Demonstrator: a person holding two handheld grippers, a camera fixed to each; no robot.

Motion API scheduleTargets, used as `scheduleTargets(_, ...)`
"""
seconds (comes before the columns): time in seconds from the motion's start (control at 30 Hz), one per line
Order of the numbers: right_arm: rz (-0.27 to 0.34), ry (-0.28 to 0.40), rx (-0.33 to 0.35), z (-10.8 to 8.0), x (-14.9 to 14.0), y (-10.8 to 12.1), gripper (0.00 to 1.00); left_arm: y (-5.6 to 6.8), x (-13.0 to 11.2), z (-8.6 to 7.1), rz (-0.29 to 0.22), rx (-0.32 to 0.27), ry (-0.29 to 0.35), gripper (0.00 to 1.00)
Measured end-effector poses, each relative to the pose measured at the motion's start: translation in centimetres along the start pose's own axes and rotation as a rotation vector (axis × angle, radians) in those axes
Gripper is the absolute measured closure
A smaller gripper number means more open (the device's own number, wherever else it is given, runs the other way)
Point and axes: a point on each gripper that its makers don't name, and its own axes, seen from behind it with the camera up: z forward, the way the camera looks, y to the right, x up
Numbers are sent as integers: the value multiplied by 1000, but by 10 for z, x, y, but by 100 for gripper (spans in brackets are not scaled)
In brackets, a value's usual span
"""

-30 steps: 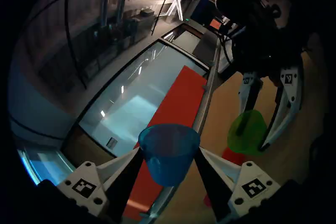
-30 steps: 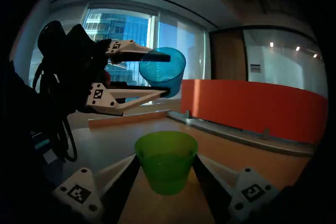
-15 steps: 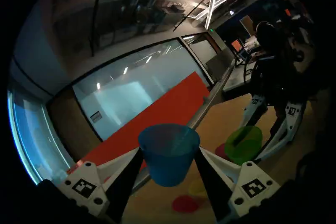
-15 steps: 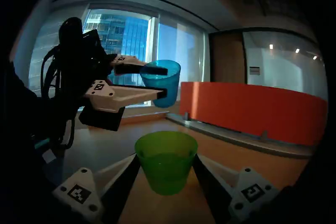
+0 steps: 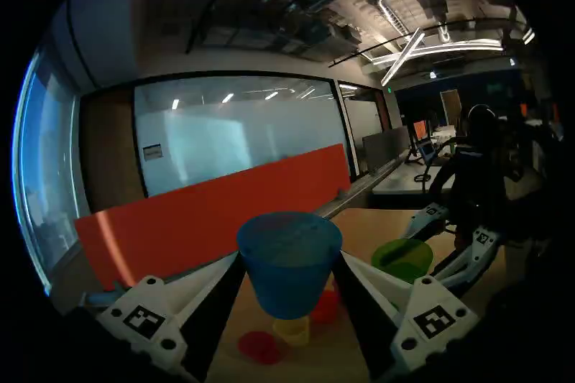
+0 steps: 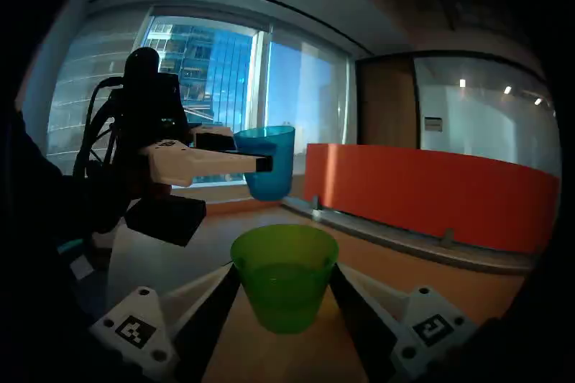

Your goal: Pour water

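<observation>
My left gripper (image 5: 287,271) is shut on a blue cup (image 5: 289,261), held upright above the wooden table (image 5: 374,221). In the right gripper view the same blue cup (image 6: 267,162) stands level between the left gripper's white fingers (image 6: 208,160), up and to the left. My right gripper (image 6: 284,286) is shut on a green cup (image 6: 285,284) holding water. From the left gripper view the green cup (image 5: 402,259) sits to the right, lower than the blue one, between the right gripper's fingers (image 5: 467,257).
An orange partition (image 5: 208,214) runs along the table's far edge. Small red (image 5: 259,345) and yellow (image 5: 293,330) cups stand on the table under the blue cup, with another red one (image 5: 327,305) beside them. Large windows (image 6: 215,88) lie behind the left gripper.
The left gripper has rolled back from a tilt to level, bringing the blue cup upright. The right gripper and green cup have stayed where they were.
</observation>
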Motion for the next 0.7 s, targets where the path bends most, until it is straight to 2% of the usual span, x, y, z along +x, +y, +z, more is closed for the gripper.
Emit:
scheduleTargets(0.17, 0, 1, -7, -1, 3, 2, 13, -1, -6, 3, -100, -19, -2, 17)
scheduleTargets(0.27, -1, -1, -11, -3, 3, 3, 13, -4, -11, 3, -134, -18, -9, 17)
scheduleTargets(0.47, 2, -3, -22, -6, 4, 7, 13, -6, -26, 2, -127, -11, -42, 17)
scheduleTargets(0.7, 8, -10, -29, -8, 4, 10, 13, 1, -41, 2, -141, -29, -79, 17)
